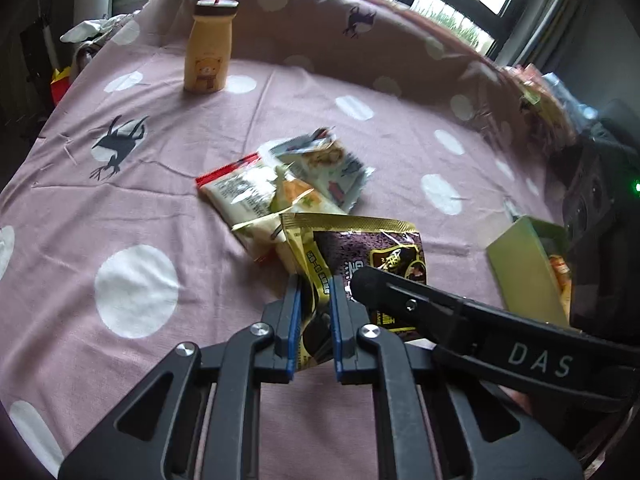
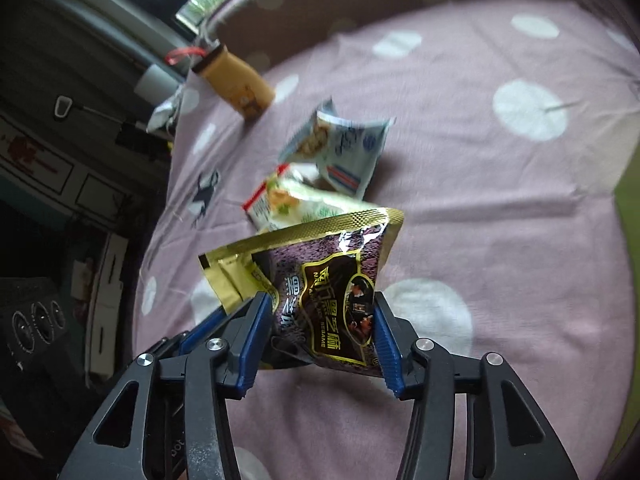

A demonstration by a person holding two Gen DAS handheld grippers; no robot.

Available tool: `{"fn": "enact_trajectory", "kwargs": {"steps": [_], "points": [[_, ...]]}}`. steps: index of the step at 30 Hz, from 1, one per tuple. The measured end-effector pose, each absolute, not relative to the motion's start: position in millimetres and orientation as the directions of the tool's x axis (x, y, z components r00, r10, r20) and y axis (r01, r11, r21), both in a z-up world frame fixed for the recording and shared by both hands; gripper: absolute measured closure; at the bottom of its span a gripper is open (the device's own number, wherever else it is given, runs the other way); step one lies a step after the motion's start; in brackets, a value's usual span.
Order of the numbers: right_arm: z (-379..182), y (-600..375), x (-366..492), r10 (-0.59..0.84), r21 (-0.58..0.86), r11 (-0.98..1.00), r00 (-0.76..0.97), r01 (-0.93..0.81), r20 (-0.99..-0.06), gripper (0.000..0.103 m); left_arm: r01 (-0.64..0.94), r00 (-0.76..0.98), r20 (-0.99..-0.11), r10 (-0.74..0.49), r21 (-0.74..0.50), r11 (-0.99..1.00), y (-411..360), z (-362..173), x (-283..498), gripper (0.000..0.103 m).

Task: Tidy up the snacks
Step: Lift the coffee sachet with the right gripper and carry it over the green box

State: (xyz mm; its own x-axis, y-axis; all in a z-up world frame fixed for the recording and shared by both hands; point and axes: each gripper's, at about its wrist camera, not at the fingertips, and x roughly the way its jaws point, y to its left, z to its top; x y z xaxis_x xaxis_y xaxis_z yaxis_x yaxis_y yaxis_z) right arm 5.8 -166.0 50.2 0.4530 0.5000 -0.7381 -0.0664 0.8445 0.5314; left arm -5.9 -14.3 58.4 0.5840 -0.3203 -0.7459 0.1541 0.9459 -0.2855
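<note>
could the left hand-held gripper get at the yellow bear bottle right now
Probably not yet: the left hand-held gripper is shut on the black sesame packet. The path across the cloth to the bottle looks free.

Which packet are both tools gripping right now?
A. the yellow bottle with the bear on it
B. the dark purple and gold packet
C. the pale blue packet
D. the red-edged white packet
B: the dark purple and gold packet sits pinched between the blue pads of the right tool, and the left tool is shut on its gold edge, while the other packets lie on the cloth.
</note>
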Motion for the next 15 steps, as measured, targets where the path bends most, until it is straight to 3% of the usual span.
{"fn": "enact_trajectory", "kwargs": {"steps": [15], "points": [[118.4,-208.7,-52.0,0.383,0.493,0.869,0.691,-0.044,-0.614,0.051,0.347,0.682,-0.576,-0.451,-0.288,0.893,-57.2,117.5,-43.1,0.092]]}}
